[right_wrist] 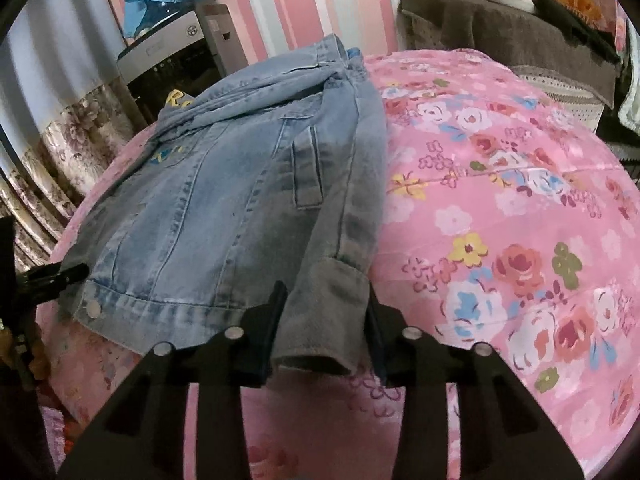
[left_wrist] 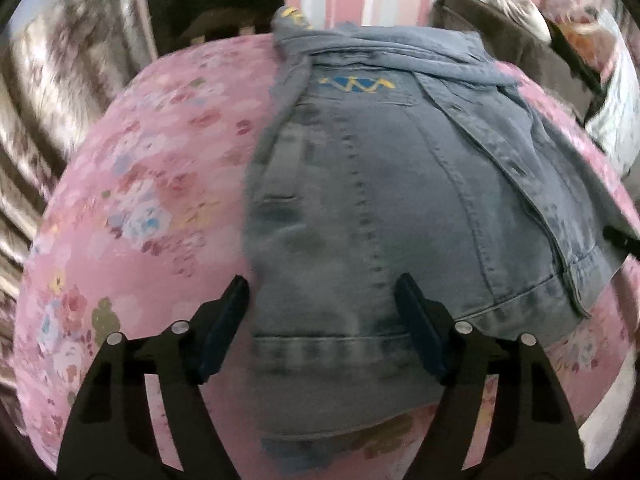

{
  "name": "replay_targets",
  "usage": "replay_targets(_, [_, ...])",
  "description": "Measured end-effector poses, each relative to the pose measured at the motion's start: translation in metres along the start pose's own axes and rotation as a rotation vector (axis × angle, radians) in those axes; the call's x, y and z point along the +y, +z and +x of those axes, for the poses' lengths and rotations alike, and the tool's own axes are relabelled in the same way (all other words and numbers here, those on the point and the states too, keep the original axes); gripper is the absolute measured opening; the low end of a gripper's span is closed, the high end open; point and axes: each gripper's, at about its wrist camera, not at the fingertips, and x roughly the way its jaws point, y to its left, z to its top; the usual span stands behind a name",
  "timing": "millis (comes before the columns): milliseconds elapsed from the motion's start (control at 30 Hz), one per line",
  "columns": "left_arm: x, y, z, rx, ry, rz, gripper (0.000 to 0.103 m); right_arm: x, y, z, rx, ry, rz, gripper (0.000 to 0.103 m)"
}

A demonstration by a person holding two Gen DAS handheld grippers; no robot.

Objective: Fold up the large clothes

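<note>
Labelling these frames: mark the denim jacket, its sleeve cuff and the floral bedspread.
denim jacket (left_wrist: 360,184), left wrist view, on its back panel.
sleeve cuff (right_wrist: 320,320), right wrist view, on the cuff's face.
floral bedspread (right_wrist: 500,208), right wrist view, on bare printed fabric.

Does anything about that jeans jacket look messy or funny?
Yes. The blue denim jacket on the pink flowery bedsheet is bunched and crumpled at its collar end, and one sleeve cuff sticks out past the hem.

Left gripper (left_wrist: 322,292) fingers spread wide; right gripper (right_wrist: 326,300) fingers narrower, both angled downward.
</note>
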Motion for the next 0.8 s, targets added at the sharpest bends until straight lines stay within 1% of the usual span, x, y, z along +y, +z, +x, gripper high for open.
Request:
replay_targets(67, [0.006,-0.001,-0.005,-0.018,-0.016,-0.018,0.078,-0.001,-0.001,0.000,-0.005,0.004,0.005,0.040])
replay_targets(100, [0.006,-0.001,-0.006,-0.026,-0.006,-0.022,0.082,-0.001,-0.001,0.000,-0.013,0.002,0.006,0.041])
replay_targets(133, [0.006,-0.001,-0.007,-0.038,0.017,-0.026,0.087,0.000,-0.002,0.000,-0.021,-0.001,0.005,0.041])
replay_targets(200, [0.005,-0.001,-0.007,-0.053,0.056,-0.028,0.094,0.000,-0.004,0.000,-0.045,-0.006,0.005,0.041])
replay_targets(233, [0.004,-0.001,-0.007,-0.057,0.075,-0.031,0.095,0.001,-0.005,0.000,-0.055,-0.010,0.005,0.041])
replay_targets(300, [0.002,-0.001,-0.006,-0.044,0.077,-0.034,0.094,0.002,-0.008,0.000,-0.066,-0.021,0.002,0.041])
replay_targets(400, [0.002,-0.002,0.001,0.007,0.017,-0.056,0.089,0.002,-0.008,0.001,-0.062,-0.024,0.002,0.042])
replay_targets(433, [-0.001,-0.003,0.001,0.004,0.032,-0.045,0.085,0.002,-0.008,0.001,-0.060,-0.024,0.003,0.042])
replay_targets(500, [-0.010,-0.005,0.001,0.010,0.036,-0.028,0.084,0.001,-0.008,0.000,-0.053,-0.023,0.011,0.042])
replay_targets(567, [-0.016,-0.008,0.000,0.004,0.039,-0.025,0.078,-0.001,-0.006,0.000,-0.037,-0.015,0.027,0.043])
replay_targets(667, [-0.016,-0.007,-0.001,-0.005,0.039,-0.031,0.070,0.002,-0.003,0.003,-0.026,-0.020,0.007,0.043])
replay_targets(700, [-0.014,-0.004,-0.001,-0.007,0.040,-0.033,0.058,0.004,-0.002,0.004,-0.025,-0.024,-0.002,0.043])
replay_targets(733, [-0.012,-0.002,-0.003,-0.007,0.028,-0.032,0.050,0.006,-0.001,0.005,-0.023,-0.025,-0.016,0.041])
replay_targets(767, [-0.011,-0.001,-0.005,-0.008,0.012,-0.031,0.044,0.008,-0.001,0.006,-0.018,-0.021,-0.028,0.041])
replay_targets(800, [-0.013,0.001,-0.008,-0.017,-0.001,-0.019,0.029,0.011,0.000,0.008,-0.008,-0.027,-0.051,0.041])
